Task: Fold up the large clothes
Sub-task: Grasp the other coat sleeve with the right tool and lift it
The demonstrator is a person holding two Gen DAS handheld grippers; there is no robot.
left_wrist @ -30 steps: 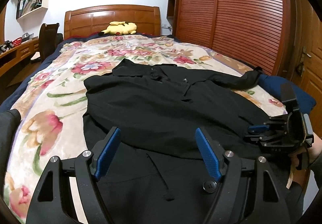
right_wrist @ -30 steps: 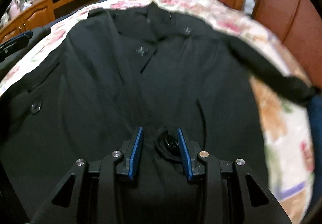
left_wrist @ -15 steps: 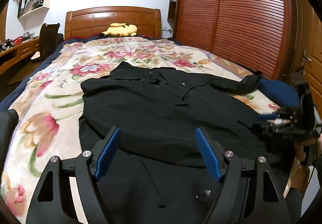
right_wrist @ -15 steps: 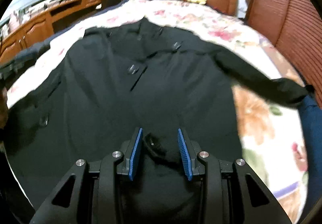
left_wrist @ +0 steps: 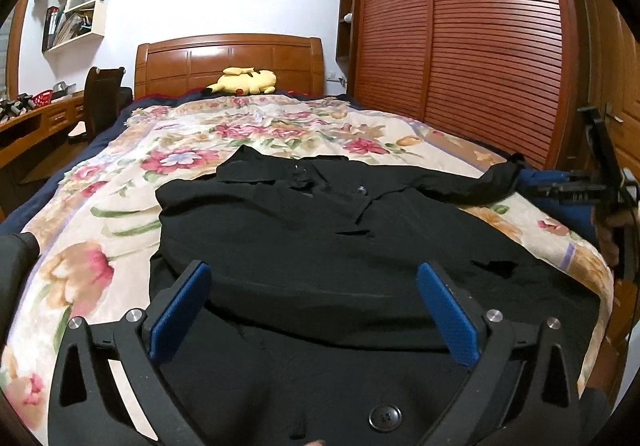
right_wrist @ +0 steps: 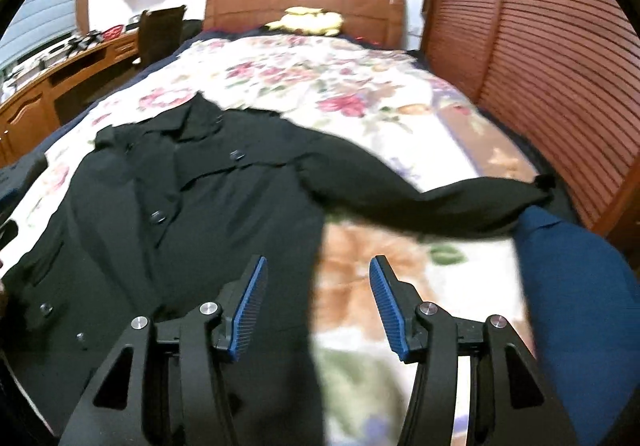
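The black coat [left_wrist: 320, 246] lies spread on the floral bed [left_wrist: 100, 230], hem doubled up over its body, 1 sleeve [right_wrist: 440, 205] stretched toward the wardrobe side. It looks soft, fairly heavy cloth (likely to sag and slide), so the sleeve cuff or shoulder seems the place to grip. The left gripper [left_wrist: 316, 310] is opening wide, holding nothing; the right gripper [right_wrist: 316, 302] is also opening, nothing between its jaws.

Both the left gripper [left_wrist: 314, 312] and right gripper [right_wrist: 316, 302] are opening, nothing held.
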